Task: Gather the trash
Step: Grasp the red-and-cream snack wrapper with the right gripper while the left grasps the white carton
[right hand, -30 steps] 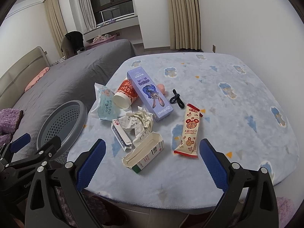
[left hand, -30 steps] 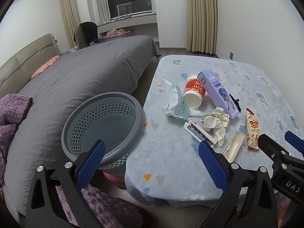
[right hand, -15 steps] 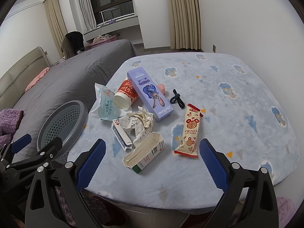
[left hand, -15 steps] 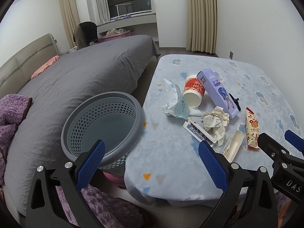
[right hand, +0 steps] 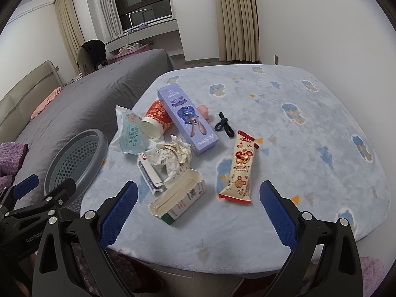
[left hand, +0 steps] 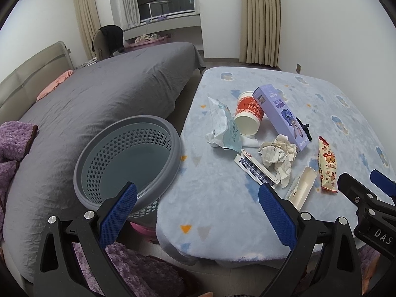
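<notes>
While both views match those of a second ago, nothing has moved and collection has not begun. Left gripper: jaws wide apart, empty. Basket: empty, beside the tabletop. Trash on the tabletop, untouched: pouch, cup, crumpled paper, carton, wrapper. Right gripper: jaws wide apart, empty.

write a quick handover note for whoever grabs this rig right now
Left gripper: open, holding nothing, near the table's front edge.
Right gripper: open, holding nothing.
Grey basket: left of the table, nothing in it.
Still on the table: paper cup, purple box, crumpled paper, snack wrapper, open carton, wipes pack, card pack.
Done: nothing binned yet.
Left: all trash.
</notes>
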`<move>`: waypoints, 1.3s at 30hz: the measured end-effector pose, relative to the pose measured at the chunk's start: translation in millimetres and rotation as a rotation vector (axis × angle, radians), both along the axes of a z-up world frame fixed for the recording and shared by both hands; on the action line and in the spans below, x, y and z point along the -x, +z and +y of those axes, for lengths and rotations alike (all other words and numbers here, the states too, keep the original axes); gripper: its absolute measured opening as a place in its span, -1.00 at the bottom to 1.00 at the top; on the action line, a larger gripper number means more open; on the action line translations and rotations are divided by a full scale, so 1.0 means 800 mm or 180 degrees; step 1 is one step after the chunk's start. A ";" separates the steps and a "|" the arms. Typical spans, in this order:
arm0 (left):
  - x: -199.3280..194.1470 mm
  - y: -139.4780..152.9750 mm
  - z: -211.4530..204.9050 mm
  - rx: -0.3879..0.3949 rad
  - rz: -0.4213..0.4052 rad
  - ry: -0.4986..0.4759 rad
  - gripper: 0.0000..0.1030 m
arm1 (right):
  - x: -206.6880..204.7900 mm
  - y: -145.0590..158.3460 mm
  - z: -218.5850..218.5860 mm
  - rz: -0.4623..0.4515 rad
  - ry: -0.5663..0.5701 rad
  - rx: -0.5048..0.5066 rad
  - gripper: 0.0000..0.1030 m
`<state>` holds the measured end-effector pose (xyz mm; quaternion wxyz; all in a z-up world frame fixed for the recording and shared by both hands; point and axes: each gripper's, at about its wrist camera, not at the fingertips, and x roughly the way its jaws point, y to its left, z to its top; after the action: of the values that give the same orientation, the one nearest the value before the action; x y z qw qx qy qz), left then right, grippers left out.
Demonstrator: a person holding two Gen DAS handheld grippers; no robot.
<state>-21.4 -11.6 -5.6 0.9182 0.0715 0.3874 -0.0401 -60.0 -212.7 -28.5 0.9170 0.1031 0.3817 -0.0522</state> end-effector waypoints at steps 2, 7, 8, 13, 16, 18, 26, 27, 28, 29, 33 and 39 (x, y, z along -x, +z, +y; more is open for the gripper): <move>-0.003 -0.005 -0.003 -0.0008 0.0040 -0.0013 0.87 | 0.001 -0.006 -0.011 0.0022 -0.0026 0.0000 0.83; -0.012 -0.019 -0.012 -0.0002 0.0118 -0.0065 0.87 | 0.002 -0.020 -0.047 0.0074 -0.0207 -0.0045 0.83; -0.013 -0.022 -0.015 0.0011 0.0136 -0.0082 0.87 | 0.002 -0.024 -0.055 0.0090 -0.0244 -0.0081 0.83; -0.022 -0.039 -0.025 0.0033 0.0246 -0.0134 0.87 | -0.013 -0.044 -0.084 0.0232 -0.0334 -0.0167 0.83; -0.028 -0.048 -0.029 0.0109 0.0331 -0.0174 0.87 | -0.030 -0.056 -0.085 0.0345 -0.0318 -0.0018 0.83; -0.031 -0.052 -0.033 0.0151 0.0377 -0.0200 0.87 | -0.042 -0.065 -0.087 0.0408 -0.0280 0.0006 0.83; -0.042 -0.070 -0.049 0.0199 0.0458 -0.0236 0.87 | -0.086 -0.092 -0.089 0.0545 -0.0267 0.0123 0.83; -0.043 -0.072 -0.050 0.0197 0.0473 -0.0245 0.87 | -0.090 -0.095 -0.089 0.0568 -0.0267 0.0140 0.83; -0.044 -0.075 -0.053 0.0183 0.0490 -0.0257 0.87 | -0.094 -0.097 -0.089 0.0582 -0.0261 0.0147 0.83; -0.044 -0.077 -0.054 0.0179 0.0497 -0.0265 0.87 | -0.097 -0.099 -0.089 0.0596 -0.0264 0.0166 0.83; -0.044 -0.080 -0.057 0.0191 0.0512 -0.0287 0.87 | -0.109 -0.107 -0.091 0.0670 -0.0268 0.0208 0.81; -0.041 -0.077 -0.058 0.0209 0.0441 -0.0303 0.87 | -0.114 -0.112 -0.091 0.0704 -0.0236 0.0179 0.46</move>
<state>11.1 -57.6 -67.2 0.8881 0.0567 0.4447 -0.1012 31.5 -285.7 -118.3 0.8693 0.0850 0.4748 -0.1078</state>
